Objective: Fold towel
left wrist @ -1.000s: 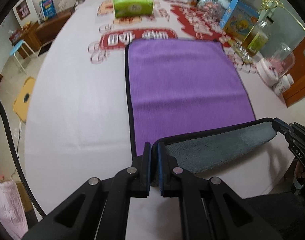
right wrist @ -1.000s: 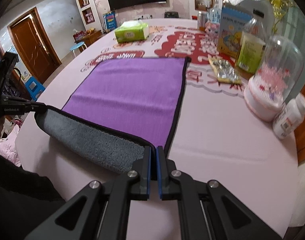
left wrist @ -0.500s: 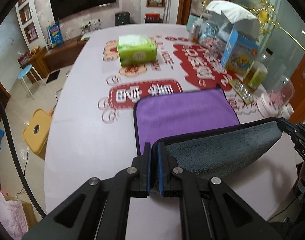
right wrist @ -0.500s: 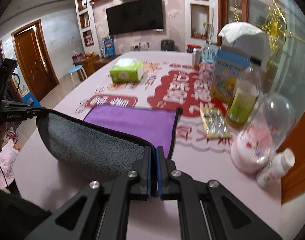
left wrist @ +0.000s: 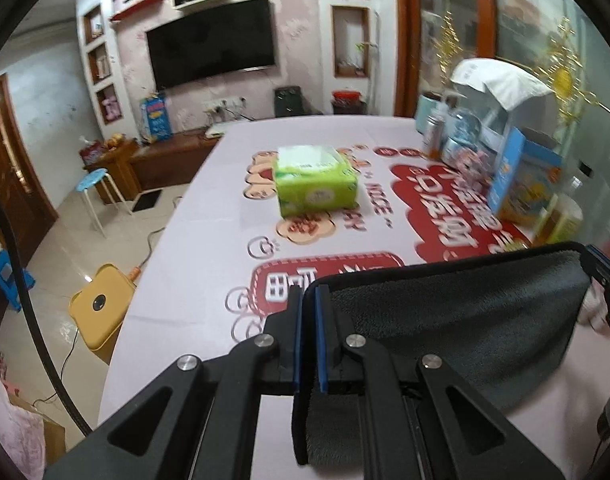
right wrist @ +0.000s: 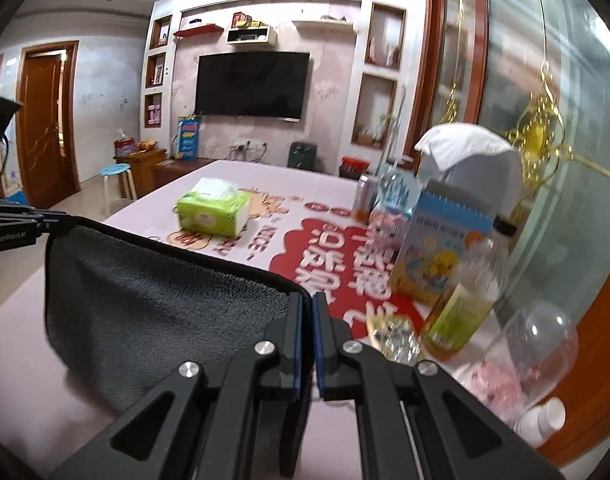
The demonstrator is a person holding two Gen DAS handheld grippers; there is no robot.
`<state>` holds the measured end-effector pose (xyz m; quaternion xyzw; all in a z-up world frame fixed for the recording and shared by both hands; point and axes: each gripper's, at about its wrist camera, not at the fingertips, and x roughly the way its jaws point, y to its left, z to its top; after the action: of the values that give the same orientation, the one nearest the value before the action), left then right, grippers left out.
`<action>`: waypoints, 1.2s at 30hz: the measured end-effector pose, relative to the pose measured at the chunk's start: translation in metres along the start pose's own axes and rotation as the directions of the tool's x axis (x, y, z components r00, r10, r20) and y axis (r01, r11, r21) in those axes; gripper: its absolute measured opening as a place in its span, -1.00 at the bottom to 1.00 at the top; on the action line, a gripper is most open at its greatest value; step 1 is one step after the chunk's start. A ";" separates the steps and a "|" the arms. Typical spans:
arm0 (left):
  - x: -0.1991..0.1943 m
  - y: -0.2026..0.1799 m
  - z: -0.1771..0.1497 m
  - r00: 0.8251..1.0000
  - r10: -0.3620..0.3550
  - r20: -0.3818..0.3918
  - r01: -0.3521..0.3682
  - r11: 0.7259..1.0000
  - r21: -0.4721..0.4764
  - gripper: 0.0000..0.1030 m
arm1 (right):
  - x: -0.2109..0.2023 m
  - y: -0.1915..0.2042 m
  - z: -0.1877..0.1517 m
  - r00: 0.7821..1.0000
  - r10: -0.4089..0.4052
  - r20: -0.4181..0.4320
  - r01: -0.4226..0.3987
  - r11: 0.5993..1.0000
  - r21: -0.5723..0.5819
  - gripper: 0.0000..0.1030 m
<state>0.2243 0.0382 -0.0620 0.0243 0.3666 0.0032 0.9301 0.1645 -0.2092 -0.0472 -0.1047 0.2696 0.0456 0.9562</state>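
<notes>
Both tools carry the towel's (left wrist: 457,312) near edge higher and further toward the green tissue box (left wrist: 315,186) than a second ago; purple face now hidden, only grey underside shows. Left tool (left wrist: 308,304) and right tool (right wrist: 307,304) each clamped tight on a corner. Fold roughly mid-swing over the table (left wrist: 209,240); laying down still ahead.

1 towel (left wrist: 445,320), 2 grippers, 1 tissue pack (left wrist: 315,188), 1 stool (left wrist: 93,180).
</notes>
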 end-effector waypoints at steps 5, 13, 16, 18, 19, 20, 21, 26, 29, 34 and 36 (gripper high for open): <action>0.033 -0.005 0.003 0.999 0.032 -0.014 -0.033 0.999 -0.032 -0.92 | 0.024 0.014 -0.002 0.996 -0.084 0.029 0.086 0.994 -0.074 -0.91; 0.087 -0.005 -0.005 0.991 0.044 -0.128 -0.056 0.994 -0.092 -0.90 | 0.060 0.018 -0.011 0.997 -0.071 -0.032 0.069 0.995 -0.065 -0.90; 0.102 -0.005 -0.009 0.986 0.038 -0.163 -0.055 0.993 -0.102 -0.83 | 0.069 0.018 -0.017 0.996 -0.070 -0.054 0.067 0.996 -0.051 -0.86; 0.109 -0.006 -0.013 0.983 0.036 -0.179 -0.054 0.994 -0.099 -0.65 | 0.078 0.017 -0.020 0.994 -0.071 -0.083 0.068 0.997 -0.044 -0.83; 0.111 -0.007 -0.014 0.983 0.032 -0.182 -0.050 0.994 -0.098 -0.58 | 0.079 0.017 -0.020 0.993 -0.073 -0.091 0.069 0.997 -0.038 -0.83; 0.113 -0.007 -0.015 0.982 0.027 -0.186 -0.046 0.994 -0.098 -0.46 | 0.081 0.017 -0.021 0.992 -0.074 -0.099 0.072 0.997 -0.029 -0.81; 0.113 -0.007 -0.015 0.982 0.024 -0.185 -0.043 0.994 -0.099 -0.40 | 0.084 0.016 -0.022 0.991 -0.077 -0.110 0.076 0.997 -0.017 -0.75; 0.108 -0.006 -0.013 0.983 -0.010 -0.184 -0.011 0.994 -0.112 0.12 | 0.084 0.014 -0.023 0.990 -0.079 -0.114 0.079 0.997 -0.003 -0.26; 0.103 -0.006 -0.011 0.981 -0.042 -0.188 0.017 0.991 -0.135 0.32 | 0.081 0.015 -0.021 0.992 -0.072 -0.108 0.072 0.997 -0.001 -0.11; 0.092 -0.006 -0.009 0.976 -0.082 -0.204 0.052 0.987 -0.150 0.50 | 0.076 0.014 -0.016 0.992 -0.070 -0.109 0.071 0.997 0.005 0.17; 0.087 -0.006 -0.009 0.973 -0.089 -0.211 0.059 0.988 -0.145 0.62 | 0.073 0.013 -0.015 0.991 -0.069 -0.111 0.071 0.997 0.015 0.23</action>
<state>0.2818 0.0342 -0.1280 -0.0541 0.4653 -0.0039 0.8835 0.2168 -0.1980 -0.1000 -0.1075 0.3189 0.0038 0.9417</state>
